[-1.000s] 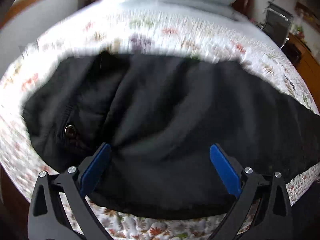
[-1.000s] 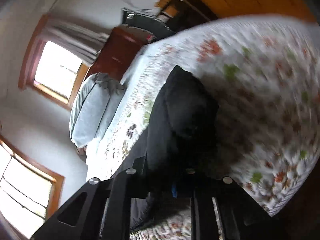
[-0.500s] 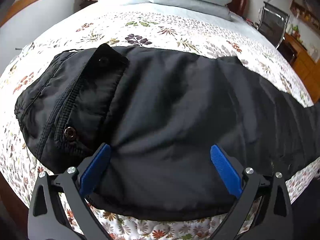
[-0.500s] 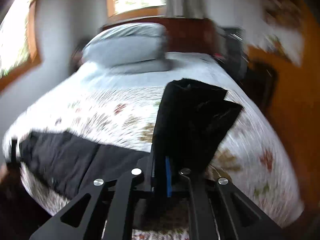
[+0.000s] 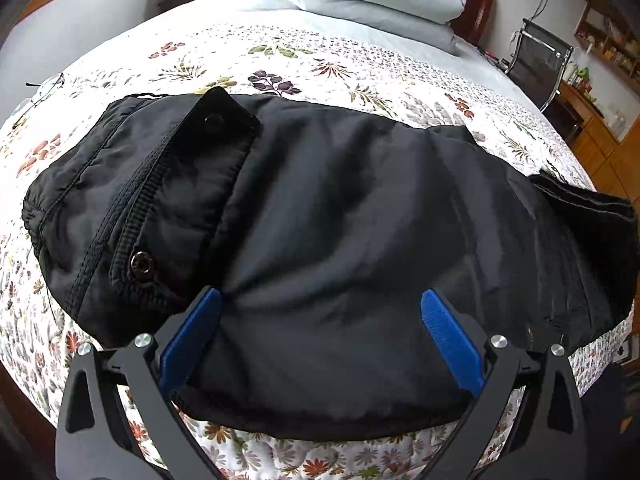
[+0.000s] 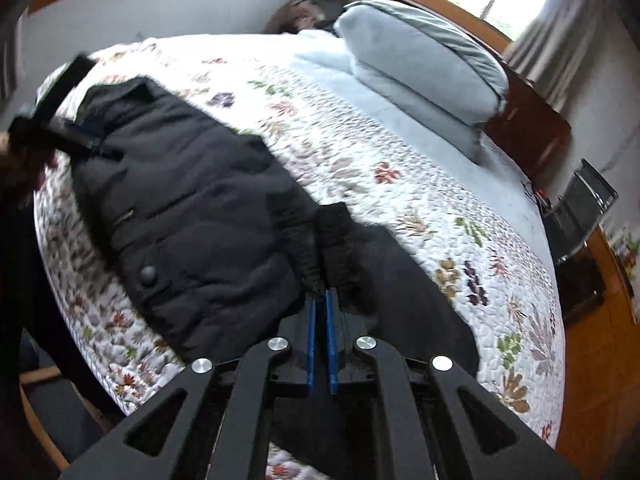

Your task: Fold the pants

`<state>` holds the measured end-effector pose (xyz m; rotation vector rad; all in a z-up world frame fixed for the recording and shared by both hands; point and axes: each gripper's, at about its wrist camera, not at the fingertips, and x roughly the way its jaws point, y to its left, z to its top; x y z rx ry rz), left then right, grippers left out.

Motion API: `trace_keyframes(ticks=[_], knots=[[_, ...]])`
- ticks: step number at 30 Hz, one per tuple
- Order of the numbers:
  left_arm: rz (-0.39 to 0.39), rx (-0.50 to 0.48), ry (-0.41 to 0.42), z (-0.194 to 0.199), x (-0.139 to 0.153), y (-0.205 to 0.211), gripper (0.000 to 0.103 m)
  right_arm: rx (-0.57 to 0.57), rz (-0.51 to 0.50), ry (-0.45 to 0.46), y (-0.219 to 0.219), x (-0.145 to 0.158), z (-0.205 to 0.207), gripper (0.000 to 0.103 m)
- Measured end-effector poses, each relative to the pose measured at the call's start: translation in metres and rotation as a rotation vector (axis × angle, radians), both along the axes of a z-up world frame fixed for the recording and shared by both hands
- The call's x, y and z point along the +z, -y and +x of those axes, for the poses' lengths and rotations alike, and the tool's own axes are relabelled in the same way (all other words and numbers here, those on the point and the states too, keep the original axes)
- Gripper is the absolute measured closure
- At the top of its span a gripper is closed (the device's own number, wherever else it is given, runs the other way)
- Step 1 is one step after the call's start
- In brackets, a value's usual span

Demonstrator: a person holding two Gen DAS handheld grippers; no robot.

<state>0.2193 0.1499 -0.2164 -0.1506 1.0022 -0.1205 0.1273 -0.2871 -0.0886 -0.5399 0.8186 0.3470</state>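
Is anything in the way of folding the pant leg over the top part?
Nothing visible. The right gripper pinches the leg end of the pants; only bare quilt lies beside them. The open left gripper hovers over the waist.

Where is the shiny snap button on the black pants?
In the left wrist view, the snap button sits low on the left of the black pants, beside the zipper, just above the open left gripper.

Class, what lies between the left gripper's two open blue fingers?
In the left wrist view, black pants fabric fills the gap between the left gripper's fingers.
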Motion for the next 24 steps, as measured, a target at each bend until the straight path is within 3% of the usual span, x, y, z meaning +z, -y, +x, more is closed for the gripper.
trace_keyframes(ticks=[7, 11, 12, 13, 15, 18, 19, 21, 23, 24], knots=[[-0.013, -0.006, 0.01, -0.002, 0.0, -0.002, 0.003, 0.164, -0.2, 0.052, -0.037, -0.041, -0.041, 0.099], [-0.008, -0.011, 0.013, -0.002, -0.001, -0.001, 0.003, 0.238, -0.274, 0.036, -0.046, -0.073, -0.061, 0.096], [-0.004, -0.011, 0.015, -0.002, -0.001, 0.0, 0.003, 0.255, -0.273, 0.023, -0.045, -0.079, -0.063, 0.078], [0.003, -0.012, 0.016, -0.002, -0.002, 0.001, 0.003, 0.28, -0.274, -0.002, -0.046, -0.085, -0.069, 0.043], [0.014, -0.016, 0.016, -0.001, -0.002, 0.002, 0.003, 0.302, -0.246, 0.031, -0.044, -0.077, -0.082, 0.023], [0.019, -0.023, 0.018, -0.001, -0.002, 0.002, 0.003, 0.268, -0.029, -0.011, -0.028, -0.033, -0.086, 0.023], [0.017, -0.023, 0.021, -0.002, -0.002, 0.002, 0.003, 0.197, 0.029, -0.012, -0.02, -0.019, -0.074, 0.023], [0.018, -0.021, 0.028, -0.003, -0.003, 0.002, 0.003, 0.084, -0.024, 0.029, -0.015, -0.011, -0.05, 0.024], [0.02, -0.018, 0.03, -0.004, -0.003, 0.003, 0.003, 0.087, -0.111, 0.044, -0.021, -0.019, -0.034, 0.028], [0.016, -0.015, 0.03, -0.003, -0.003, 0.003, 0.003, 0.105, -0.14, 0.026, -0.026, -0.026, -0.029, 0.037]])
